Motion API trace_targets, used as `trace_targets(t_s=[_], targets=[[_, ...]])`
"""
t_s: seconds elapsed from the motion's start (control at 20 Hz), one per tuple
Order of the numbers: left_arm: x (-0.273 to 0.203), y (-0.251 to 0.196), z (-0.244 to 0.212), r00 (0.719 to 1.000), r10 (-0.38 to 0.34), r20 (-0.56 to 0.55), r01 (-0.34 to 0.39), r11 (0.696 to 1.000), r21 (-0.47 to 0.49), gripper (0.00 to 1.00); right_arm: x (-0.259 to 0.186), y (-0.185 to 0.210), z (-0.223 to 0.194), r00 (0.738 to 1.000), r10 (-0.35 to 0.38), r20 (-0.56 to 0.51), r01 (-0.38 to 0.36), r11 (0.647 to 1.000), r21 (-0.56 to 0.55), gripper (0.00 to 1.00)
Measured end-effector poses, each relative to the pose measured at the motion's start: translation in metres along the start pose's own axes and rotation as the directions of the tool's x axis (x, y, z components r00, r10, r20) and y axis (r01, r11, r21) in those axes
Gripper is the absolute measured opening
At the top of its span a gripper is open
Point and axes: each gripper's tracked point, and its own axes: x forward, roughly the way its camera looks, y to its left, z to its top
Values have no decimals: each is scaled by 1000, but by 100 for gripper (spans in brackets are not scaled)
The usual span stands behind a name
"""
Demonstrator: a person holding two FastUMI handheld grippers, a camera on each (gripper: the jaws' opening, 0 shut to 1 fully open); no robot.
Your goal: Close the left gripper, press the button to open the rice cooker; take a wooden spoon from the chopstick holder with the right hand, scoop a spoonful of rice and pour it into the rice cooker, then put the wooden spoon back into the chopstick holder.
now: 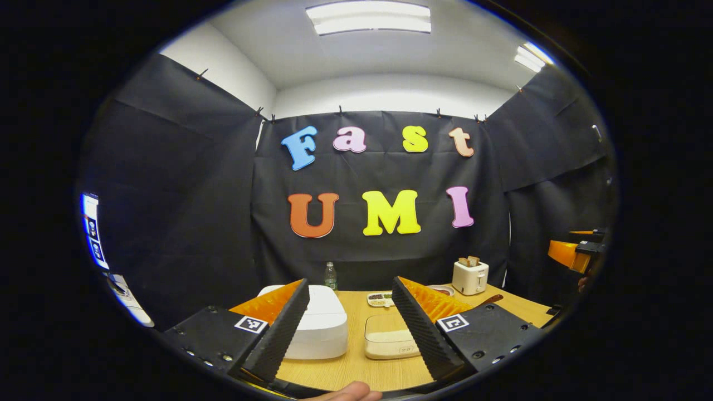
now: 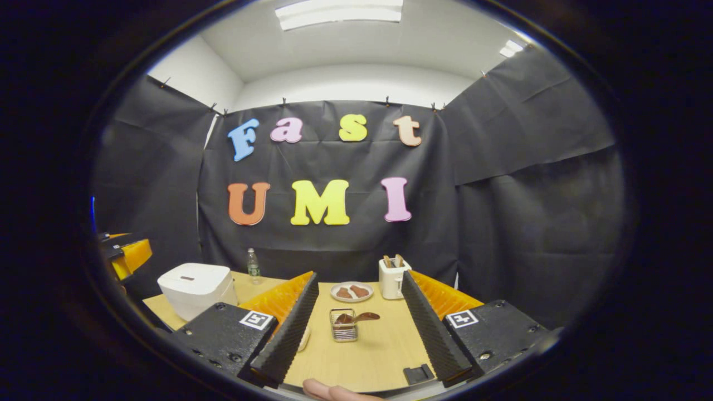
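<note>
Both the left gripper [image 1: 350, 328] and right gripper [image 2: 359, 334] hover spread wide above the tabletop [image 2: 379, 351], the lidded rice cooker [image 2: 196, 288] near its left edge and what looks like the wooden spoon [image 2: 365, 317] in the chopstick holder [image 2: 344, 327] mid-table.

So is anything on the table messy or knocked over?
Nothing stands out. The rice cooker sits closed and upright, the toaster stands straight, and the wooden spoon rests in the chopstick holder. No spills on the table.
</note>
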Motion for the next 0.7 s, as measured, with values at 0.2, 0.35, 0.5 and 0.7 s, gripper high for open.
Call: trace_targets(t_s=[0.2, 0.35, 0.5, 0.7], targets=[[-5, -3, 3, 999, -41, 10, 41, 999, -24, 95, -3, -1, 2, 1000, 3, 5, -3, 1000, 4, 98], [-8, -8, 2, 996, -84, 6, 85, 996, -27, 94, -4, -9, 1, 1000, -6, 5, 6, 1000, 5, 94], [-8, -3, 3, 998, -68, 8, 68, 997, -19, 94, -3, -17, -2, 1000, -24, -1, 24, 1000, 19, 94], [-7, -9, -4, 997, -76, -10, 76, 997, -22, 94, -6, -23, -1, 999, -36, 2, 36, 999, 22, 98]])
